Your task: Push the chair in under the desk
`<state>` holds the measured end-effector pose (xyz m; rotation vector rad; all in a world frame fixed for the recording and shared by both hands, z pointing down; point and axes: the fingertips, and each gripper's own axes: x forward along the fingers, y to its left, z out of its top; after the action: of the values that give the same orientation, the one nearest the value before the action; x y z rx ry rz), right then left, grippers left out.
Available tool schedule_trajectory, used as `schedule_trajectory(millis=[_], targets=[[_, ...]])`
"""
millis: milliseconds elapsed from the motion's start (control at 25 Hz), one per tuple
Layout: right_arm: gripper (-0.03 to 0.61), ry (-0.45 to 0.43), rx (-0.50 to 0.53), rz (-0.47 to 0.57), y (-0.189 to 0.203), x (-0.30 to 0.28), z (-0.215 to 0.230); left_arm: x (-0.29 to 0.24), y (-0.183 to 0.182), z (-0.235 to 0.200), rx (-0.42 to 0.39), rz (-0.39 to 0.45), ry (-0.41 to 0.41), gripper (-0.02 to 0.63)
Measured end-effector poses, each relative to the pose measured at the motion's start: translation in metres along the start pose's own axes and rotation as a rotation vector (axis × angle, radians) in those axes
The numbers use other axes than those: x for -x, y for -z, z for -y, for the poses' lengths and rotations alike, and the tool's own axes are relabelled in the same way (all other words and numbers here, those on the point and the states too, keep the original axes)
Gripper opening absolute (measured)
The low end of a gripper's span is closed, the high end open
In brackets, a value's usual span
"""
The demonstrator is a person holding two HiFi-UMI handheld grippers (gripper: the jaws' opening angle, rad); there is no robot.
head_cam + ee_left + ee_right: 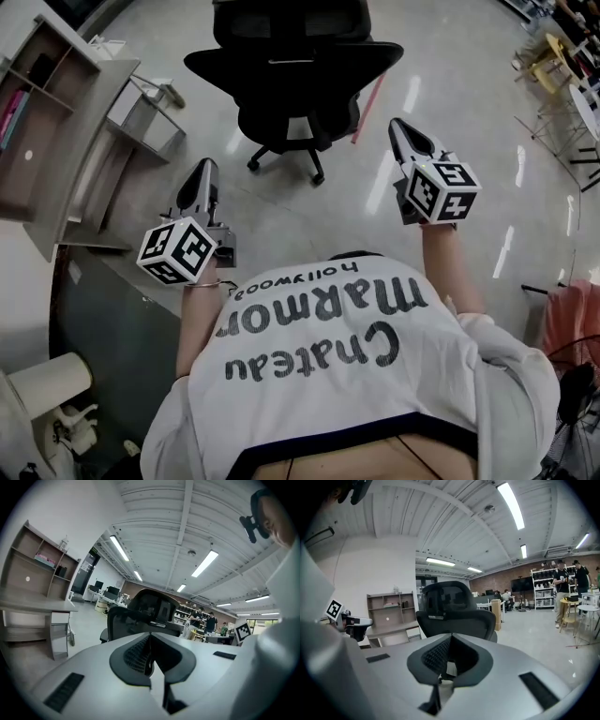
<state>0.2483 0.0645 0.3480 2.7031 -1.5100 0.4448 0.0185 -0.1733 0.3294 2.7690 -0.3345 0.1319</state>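
On the far left stands the desk [89, 112], with a shelf [37, 56] on top of it. The desk has bare floor in front of it.

Next comes the left gripper [205, 167], held out in front of the person [375, 375]. In the left gripper view its jaws are pressed together and hold nothing. This gripper [150, 641] points toward the chair [143, 611], with the desk [33, 604] off to its left.

The black chair [309, 66] stands in the middle, out on the open floor on its wheels. It is not under the desk. It is ahead of both grippers, and neither one touches it.

To the right is the right gripper [397, 125]. It is a bit nearer the chair than the left one. In the right gripper view its jaws are also shut tight with nothing between them. From this gripper [451, 641] the chair [454, 611] is straight ahead, and the desk [391, 627] is behind it to the left.

Far right, some people [569, 588] stand by shelves, well away.
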Motion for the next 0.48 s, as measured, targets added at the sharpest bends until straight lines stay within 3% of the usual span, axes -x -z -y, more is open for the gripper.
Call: schedule_trajectory(millis=[200,480], targets=[[0.009,0.051,0.02,-0.053,0.012,-0.014,0.008,0.0,0.012,-0.022,-0.055,-0.04,-0.001,0.018],[0.009,0.068,0.088,-0.034,-0.009,-0.048,0.025,0.005,0.031,-0.057,-0.016,-0.069,-0.102,0.018]])
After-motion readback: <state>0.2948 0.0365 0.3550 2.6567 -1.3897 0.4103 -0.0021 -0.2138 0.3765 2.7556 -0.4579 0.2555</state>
